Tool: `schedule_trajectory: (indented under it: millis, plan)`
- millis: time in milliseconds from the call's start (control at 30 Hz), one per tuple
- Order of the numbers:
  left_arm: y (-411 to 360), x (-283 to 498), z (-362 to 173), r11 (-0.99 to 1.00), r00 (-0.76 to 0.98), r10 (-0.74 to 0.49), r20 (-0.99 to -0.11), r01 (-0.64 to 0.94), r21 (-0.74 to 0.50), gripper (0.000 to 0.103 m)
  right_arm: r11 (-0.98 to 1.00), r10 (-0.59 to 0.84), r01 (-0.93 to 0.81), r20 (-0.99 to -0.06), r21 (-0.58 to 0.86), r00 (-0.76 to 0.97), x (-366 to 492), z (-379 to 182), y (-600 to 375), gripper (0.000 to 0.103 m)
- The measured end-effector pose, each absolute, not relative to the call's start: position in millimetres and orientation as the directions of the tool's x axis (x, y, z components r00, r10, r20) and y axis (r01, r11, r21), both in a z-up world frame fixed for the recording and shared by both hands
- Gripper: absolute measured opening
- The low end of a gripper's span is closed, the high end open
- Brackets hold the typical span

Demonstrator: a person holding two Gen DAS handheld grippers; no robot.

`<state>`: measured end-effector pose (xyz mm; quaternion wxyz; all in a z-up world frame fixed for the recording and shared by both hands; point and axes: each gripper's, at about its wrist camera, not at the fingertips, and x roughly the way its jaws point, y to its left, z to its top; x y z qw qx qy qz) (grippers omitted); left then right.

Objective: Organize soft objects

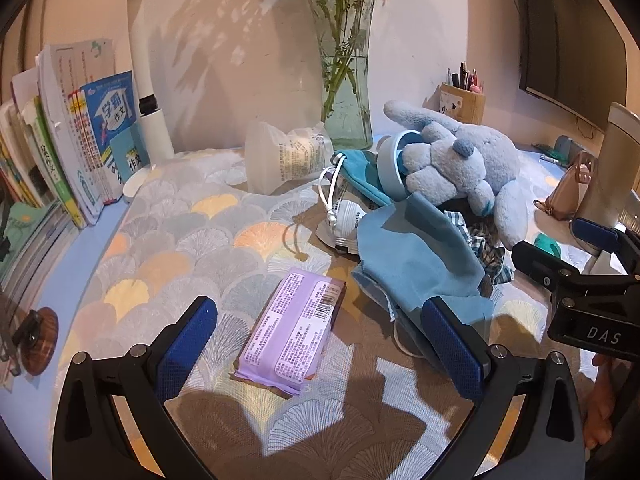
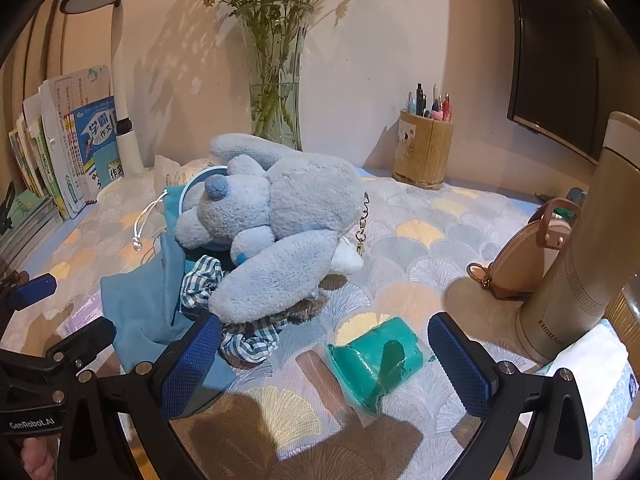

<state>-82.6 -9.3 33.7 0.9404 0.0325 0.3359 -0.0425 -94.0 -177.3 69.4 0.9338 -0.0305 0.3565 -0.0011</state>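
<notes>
Plainly both tongs gape wide and empty — the left gripper (image 1: 320, 344) over a flat lilac plastic tissue pack (image 1: 294, 326), the right gripper (image 2: 324, 354) over a teal cloth roll in clear film (image 2: 378, 364) — both light, squashy, slippery, best pinched across their narrow middles.

Rear wall (image 2: 400, 40): plain cream, lit warmly, carrying leaf-shaped shadows from the flowers in a clear glass vase (image 2: 276, 92). Desk surface covered by a cloth (image 2: 460, 216) patterned in grey, yellow and orange fans. White desk lamp (image 2: 116, 40) stands at left beside a row of upright books (image 2: 68, 148). Dark monitor (image 2: 568, 52) at right. Wooden pen holder (image 2: 424, 152) against the wall.
</notes>
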Motion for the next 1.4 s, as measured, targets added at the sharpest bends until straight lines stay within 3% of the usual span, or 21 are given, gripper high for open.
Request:
schedule_trajectory:
  millis: [1400]
  plan:
    - [4,-77,32,0.993,0.747,-0.117,-0.655,0.102,-0.060,0.102,0.999,0.034,-0.016,-0.716,0.031,0.697,-84,66,-188,0.103]
